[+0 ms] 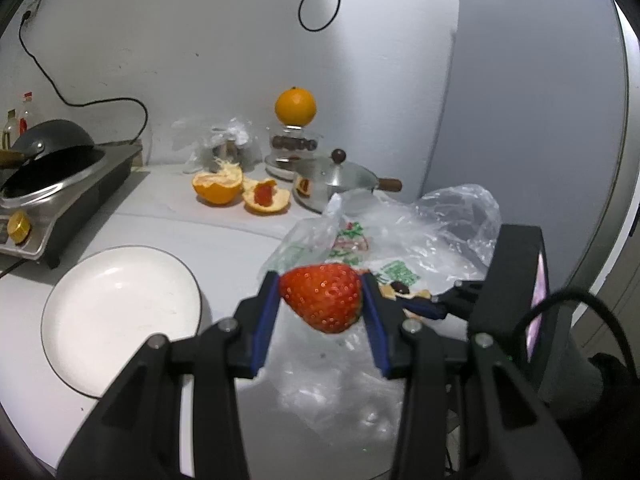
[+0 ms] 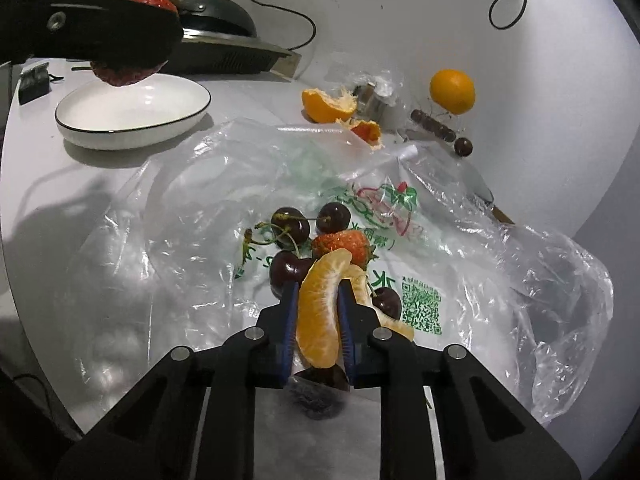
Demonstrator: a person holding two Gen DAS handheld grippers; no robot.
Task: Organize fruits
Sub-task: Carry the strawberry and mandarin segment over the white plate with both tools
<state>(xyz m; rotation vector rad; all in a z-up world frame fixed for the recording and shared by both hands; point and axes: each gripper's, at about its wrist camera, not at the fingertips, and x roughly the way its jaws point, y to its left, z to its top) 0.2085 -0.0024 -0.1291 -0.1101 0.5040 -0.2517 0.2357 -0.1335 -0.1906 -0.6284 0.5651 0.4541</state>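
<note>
**Two soft fruits held at once, plate not yet reached**

The strawberry [image 1: 323, 298] is pinched across its widest part between the blue pads of the left gripper [image 1: 322, 300], its tip pointing down and toward the camera. It hangs clear of the table, and in the right wrist view it sits high at the far left, roughly above the near rim of the white plate [image 2: 132, 110] — though how high above is hard to tell. The main risk is the fruit itself: it is soft, and a harder squeeze would bruise or split it, while a looser one lets the tapered body slide out downward. Released too early, it could land on the rim and roll off onto the table.

The orange segment [image 2: 322, 312] stands upright in the right gripper [image 2: 318, 300], clamped by its flat sides with the curved back facing left. The jaws are narrow around it, and the thin skin could burst and leak juice if pressed further. It is low over the crumpled plastic bag [image 2: 520, 280], just near of the loose fruit there: several cherries [image 2: 334, 216], a second strawberry [image 2: 344, 242] and more orange pieces touching it on the right. Lifting carelessly could drag the bag or knock a cherry rolling.

Farther off, a whole orange [image 1: 295, 106] rests on a glass jar by the wall, with peeled orange halves [image 1: 218, 186] left of a small steel pan [image 1: 340, 184].
</note>
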